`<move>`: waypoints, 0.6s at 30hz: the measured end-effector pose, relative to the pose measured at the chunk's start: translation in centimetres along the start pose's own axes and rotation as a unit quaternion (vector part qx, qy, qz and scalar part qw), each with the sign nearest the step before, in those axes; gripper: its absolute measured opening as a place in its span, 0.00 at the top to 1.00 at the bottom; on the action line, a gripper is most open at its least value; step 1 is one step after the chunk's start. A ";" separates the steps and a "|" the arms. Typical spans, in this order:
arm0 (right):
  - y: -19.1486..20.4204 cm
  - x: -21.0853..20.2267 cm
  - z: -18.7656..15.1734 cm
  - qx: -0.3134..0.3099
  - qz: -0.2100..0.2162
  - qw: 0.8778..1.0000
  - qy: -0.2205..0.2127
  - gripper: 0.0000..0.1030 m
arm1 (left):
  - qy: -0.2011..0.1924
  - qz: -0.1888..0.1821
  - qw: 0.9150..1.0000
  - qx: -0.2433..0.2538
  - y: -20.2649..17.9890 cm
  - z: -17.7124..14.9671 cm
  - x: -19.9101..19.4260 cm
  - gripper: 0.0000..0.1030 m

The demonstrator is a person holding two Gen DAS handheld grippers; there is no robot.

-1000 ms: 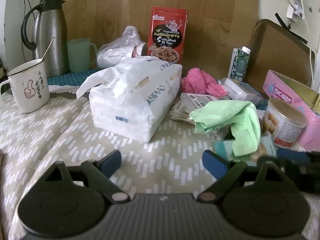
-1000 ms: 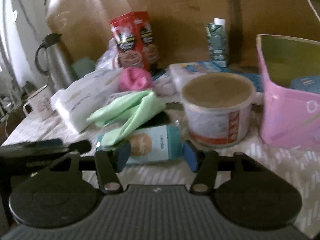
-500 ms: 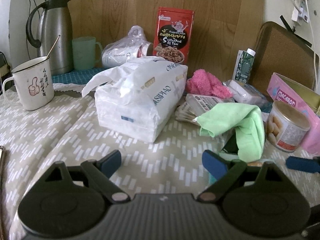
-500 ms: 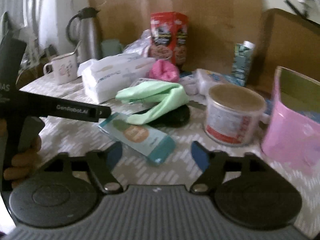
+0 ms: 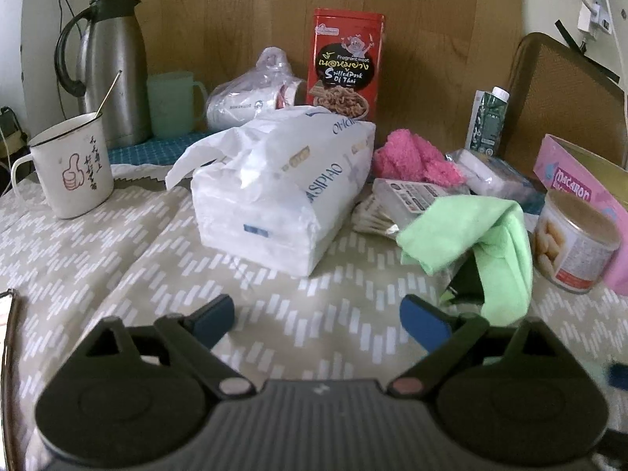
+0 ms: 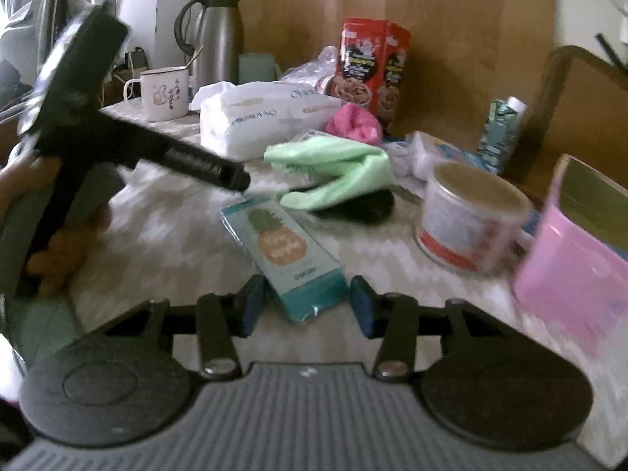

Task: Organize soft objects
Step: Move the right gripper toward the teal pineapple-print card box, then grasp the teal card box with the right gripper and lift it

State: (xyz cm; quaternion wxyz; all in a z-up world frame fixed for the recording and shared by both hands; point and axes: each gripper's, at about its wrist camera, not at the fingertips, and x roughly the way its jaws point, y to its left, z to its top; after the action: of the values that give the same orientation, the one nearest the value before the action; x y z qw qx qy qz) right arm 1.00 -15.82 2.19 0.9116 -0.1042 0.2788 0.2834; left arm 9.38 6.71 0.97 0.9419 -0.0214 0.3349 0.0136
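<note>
- Left wrist view: the left gripper [image 5: 318, 316] hangs over bare patterned desk [image 5: 98, 259] with its jaws spread wide and nothing between them.
- Just beyond lies a white tissue pack [image 5: 282, 192] printed with blue letters that read partly as "SIPIAO".
- Right of the pack, a green cloth [image 5: 482, 239] is draped over a dark thing, with a pink fluffy cloth [image 5: 412, 157] farther back.
- Behind the pack stands a red tin [image 5: 344, 64] marked "Fragrant meat" and "Pork"; a white mug [image 5: 70, 165] with a thumbs-up drawing and handwritten characters sits at the left, before a steel jug [image 5: 112, 66].
- At the right edge, a pink box [image 5: 577, 180] reads "Macaron", with a round tin [image 5: 573, 243] in front of it.
- Right wrist view: the right gripper [image 6: 308, 306] has just been closing its jaws; they stand either side of the near end of a teal packet [image 6: 290, 251] with a pineapple picture, and whether the pads touch it I cannot tell.
- The packet's small writing is too blurred to read.
- A hand [image 6: 43, 231] holds the left gripper's handle at the left.
</note>
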 end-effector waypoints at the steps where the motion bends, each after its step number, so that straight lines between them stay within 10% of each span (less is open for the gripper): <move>1: -0.3 -0.9 -0.7 0.007 -0.006 1.000 -0.001 0.52 | 0.001 0.003 1.000 0.003 -0.1 0.0 0.0 0.08; 18: -3.0 -5.9 -6.0 0.069 -0.083 0.994 -0.034 0.51 | 0.004 0.051 0.998 0.028 -1.1 -0.1 0.3 0.04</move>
State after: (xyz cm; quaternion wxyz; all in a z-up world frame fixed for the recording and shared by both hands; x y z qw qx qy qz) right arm -4.01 -23.05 0.68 0.9461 -0.0542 0.2566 0.1903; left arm 9.58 5.60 0.79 0.9388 0.0223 0.3397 0.0523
